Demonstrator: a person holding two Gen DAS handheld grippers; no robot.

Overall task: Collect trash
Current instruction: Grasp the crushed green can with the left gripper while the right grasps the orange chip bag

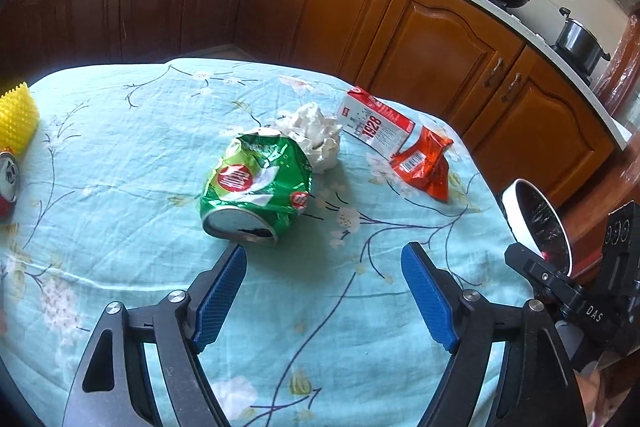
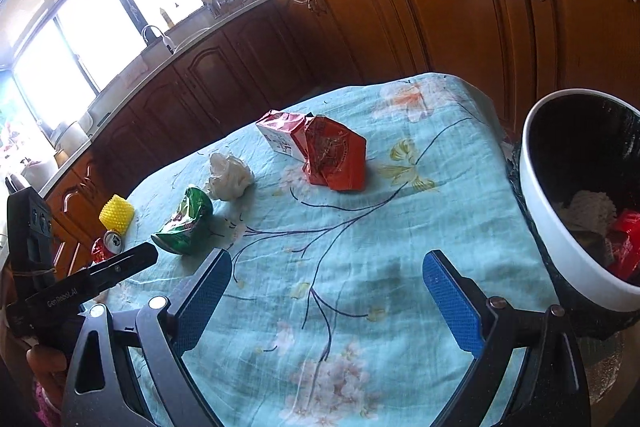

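Observation:
A crushed green can [image 1: 256,187] lies on the light blue floral tablecloth [image 1: 120,227], just beyond my open, empty left gripper [image 1: 324,255]. Behind it sit a crumpled white tissue [image 1: 316,135], a red and white carton [image 1: 376,123] and a red wrapper [image 1: 426,163]. In the right wrist view my right gripper [image 2: 326,263] is open and empty over the cloth, with the green can [image 2: 184,223] to its left, the tissue [image 2: 230,175], carton [image 2: 278,133] and red wrapper [image 2: 336,159] ahead. A white bin [image 2: 560,227] with a black liner holds trash at the right.
A yellow spiky object [image 1: 16,123] and a red and white can [image 1: 8,187] sit at the table's left edge. The bin [image 1: 512,215] stands off the table's right edge. Brown kitchen cabinets [image 1: 280,3] run behind. The other gripper [image 2: 80,287] shows at left.

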